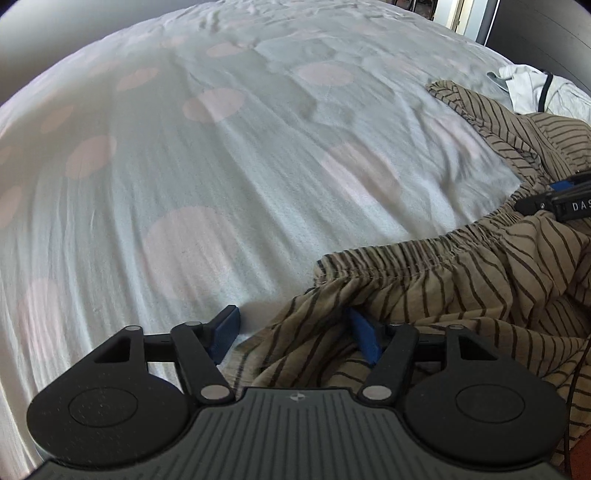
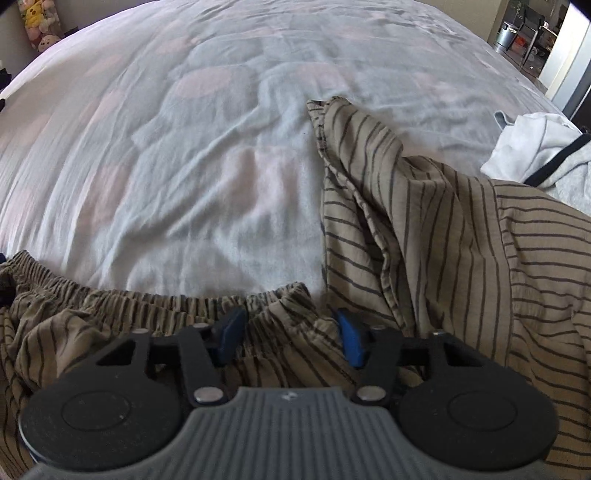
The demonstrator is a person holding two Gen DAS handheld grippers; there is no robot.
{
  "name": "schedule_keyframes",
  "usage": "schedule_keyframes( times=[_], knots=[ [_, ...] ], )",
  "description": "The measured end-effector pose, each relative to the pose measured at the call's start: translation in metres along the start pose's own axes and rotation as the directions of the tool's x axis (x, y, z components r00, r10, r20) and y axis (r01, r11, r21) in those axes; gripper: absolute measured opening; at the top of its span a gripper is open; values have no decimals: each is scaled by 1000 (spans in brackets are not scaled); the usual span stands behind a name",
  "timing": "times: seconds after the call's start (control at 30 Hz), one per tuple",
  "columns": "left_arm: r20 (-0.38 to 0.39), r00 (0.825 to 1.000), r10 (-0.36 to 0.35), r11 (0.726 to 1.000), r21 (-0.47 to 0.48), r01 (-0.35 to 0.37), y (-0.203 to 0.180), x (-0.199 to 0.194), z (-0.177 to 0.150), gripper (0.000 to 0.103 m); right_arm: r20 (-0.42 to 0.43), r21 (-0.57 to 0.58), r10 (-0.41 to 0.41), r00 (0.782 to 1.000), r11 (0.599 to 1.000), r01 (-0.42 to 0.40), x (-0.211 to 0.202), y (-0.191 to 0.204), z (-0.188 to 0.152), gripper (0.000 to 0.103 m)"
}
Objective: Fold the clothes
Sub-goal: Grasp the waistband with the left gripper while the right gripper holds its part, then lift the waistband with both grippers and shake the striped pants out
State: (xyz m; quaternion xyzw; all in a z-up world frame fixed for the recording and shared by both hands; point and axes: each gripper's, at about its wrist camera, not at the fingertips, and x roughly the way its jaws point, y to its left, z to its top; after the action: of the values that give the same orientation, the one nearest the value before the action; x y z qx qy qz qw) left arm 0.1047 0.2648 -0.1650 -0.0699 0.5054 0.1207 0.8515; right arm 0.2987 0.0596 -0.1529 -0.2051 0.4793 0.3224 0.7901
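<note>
Item: striped trousers [image 2: 436, 229], tan cloth with thin dark stripes, laid crumpled on the near right part of a bed; a gathered elastic waistband [image 1: 399, 258] is seen running across the near edge, and one leg [image 2: 354, 147] is spread away over the bedding, its hem lying furthest off. Left gripper [image 1: 295, 334], black with blue pads: jaws are set moderately apart over the left end of the waistband; the right pad [image 1: 364, 338] is sunk among the folds of the cloth, the left pad [image 1: 223, 332] is seen over bare sheet just beside the fabric edge; no pinch on the cloth is shown. Right gripper [image 2: 290, 338], same make: jaws are set narrower, with bunched waistband cloth lying between the blue pads; whether the pads actually press on it cannot be told. Support: bedsheet [image 1: 184, 177], pale, printed with large faint pink discs, lightly wrinkled. Adjacent: a white and grey garment [image 2: 535, 155] with a dark band, heaped beyond the trousers at the right edge of the bed. Further off: plush toys [image 2: 38, 22] are noted at the far left corner of the room, and a doorway [image 2: 532, 33] with furniture at the far right
</note>
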Motion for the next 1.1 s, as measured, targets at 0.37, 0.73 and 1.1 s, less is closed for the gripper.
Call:
schedule_keyframes(
  times=[0.37,0.73,1.1],
  knots=[
    [195,980,33,996,-84,-17,16,-90,-1,7,226,-12,-14,974,1000,17,-108,15,7,11],
    [485,851,200,972,-209,-109,51,-278,13,7,596,-98,3,803,993,69,-295,81,30,11],
    [632,709,314,949,-216,-229,67,-413,37,7,749,-177,70,658,979,97,-420,130,48,11]
  ],
)
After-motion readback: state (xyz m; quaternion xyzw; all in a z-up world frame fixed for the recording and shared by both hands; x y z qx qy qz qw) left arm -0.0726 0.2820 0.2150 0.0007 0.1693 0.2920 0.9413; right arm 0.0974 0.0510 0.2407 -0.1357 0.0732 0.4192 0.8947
